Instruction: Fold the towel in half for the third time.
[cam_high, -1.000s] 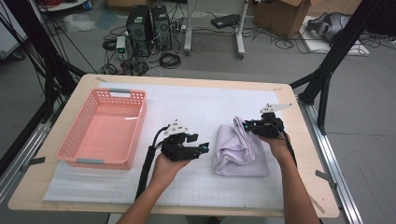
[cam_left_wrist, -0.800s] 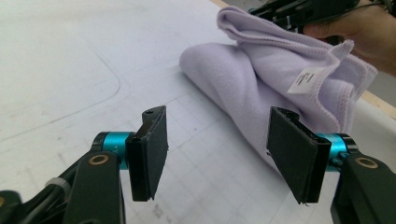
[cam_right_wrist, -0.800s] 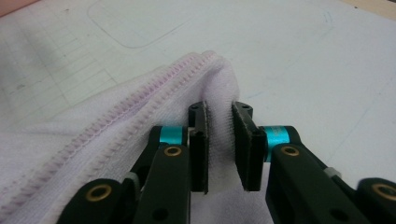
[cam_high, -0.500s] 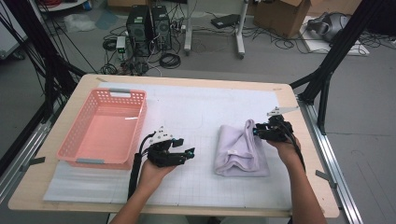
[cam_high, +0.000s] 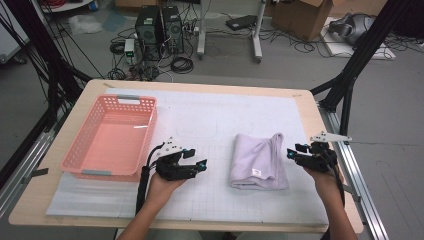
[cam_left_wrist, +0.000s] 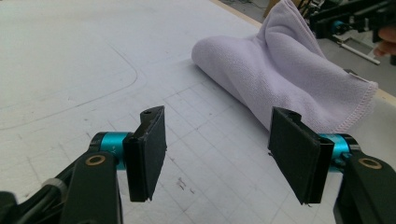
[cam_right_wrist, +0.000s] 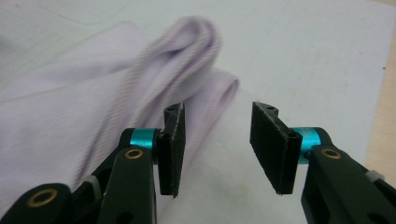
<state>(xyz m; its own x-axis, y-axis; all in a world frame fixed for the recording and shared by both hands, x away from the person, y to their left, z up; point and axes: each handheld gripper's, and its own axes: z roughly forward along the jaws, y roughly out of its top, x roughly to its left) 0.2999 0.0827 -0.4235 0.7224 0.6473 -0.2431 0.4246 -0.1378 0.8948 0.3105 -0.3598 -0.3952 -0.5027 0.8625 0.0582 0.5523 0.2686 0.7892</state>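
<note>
While the folded lilac towel (cam_high: 260, 161) lies mid-worktop (cam_high: 210, 120), long axis running away from the person, the high view puts the right claw (cam_high: 291, 152) just off its right edge, nearer than the left claw (cam_high: 200, 164). Left gripper view: jaws wide apart, empty, towel (cam_left_wrist: 285, 70) ahead-right. Right gripper view: jaws just opening, nothing between, towel (cam_right_wrist: 93, 93) ahead-left.

A folded lilac terry-cloth towel (cam_high: 260, 161) is laid flat on the white gridded mat (cam_high: 210, 190), well right of the pink basket (cam_high: 112, 137); one fold is raised.
</note>
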